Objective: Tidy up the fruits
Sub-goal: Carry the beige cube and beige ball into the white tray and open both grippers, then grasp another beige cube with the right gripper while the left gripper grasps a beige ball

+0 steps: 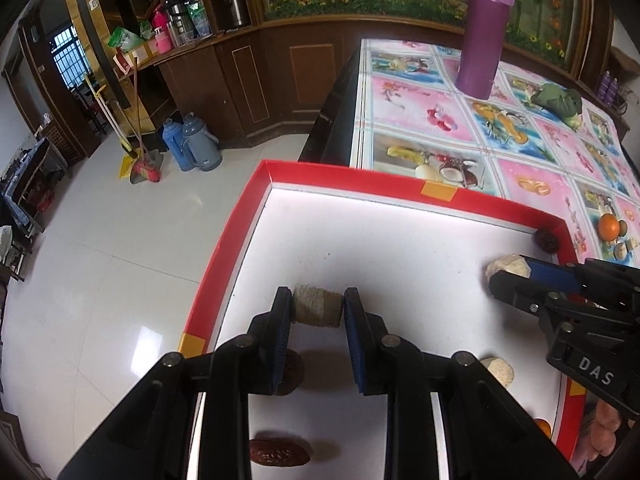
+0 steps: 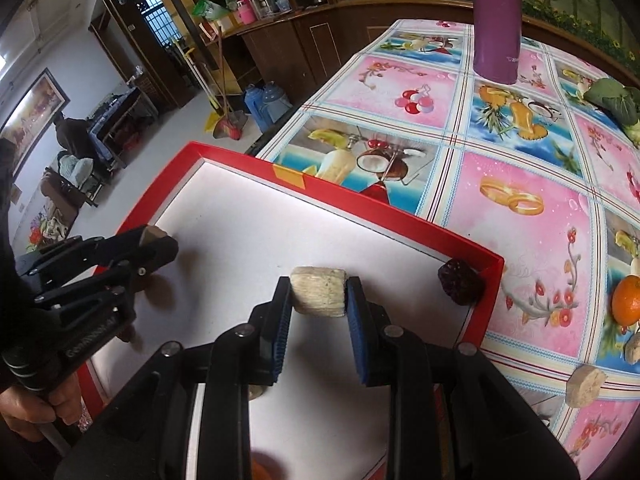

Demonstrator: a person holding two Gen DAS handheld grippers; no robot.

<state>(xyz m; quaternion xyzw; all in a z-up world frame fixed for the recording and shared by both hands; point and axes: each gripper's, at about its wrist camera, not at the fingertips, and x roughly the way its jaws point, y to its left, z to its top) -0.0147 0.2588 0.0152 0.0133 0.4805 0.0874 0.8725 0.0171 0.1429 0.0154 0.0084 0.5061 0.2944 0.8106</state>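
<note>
Over the red-rimmed tray point(image 1: 224, 240), each hand-held gripper, left point(image 1: 317, 305) and right point(image 2: 319, 295), is clamped on a pale, rough, stubby cylindrical chunk point(image 1: 318, 306).

White capitals "DAS" stand on the black body of the right gripper point(image 1: 510, 276), at the right of the red tray point(image 1: 460, 200) (the word runs off past the S). In the right wrist view, the left gripper point(image 2: 160, 240) carries raised lettering too blurred to read.
</note>
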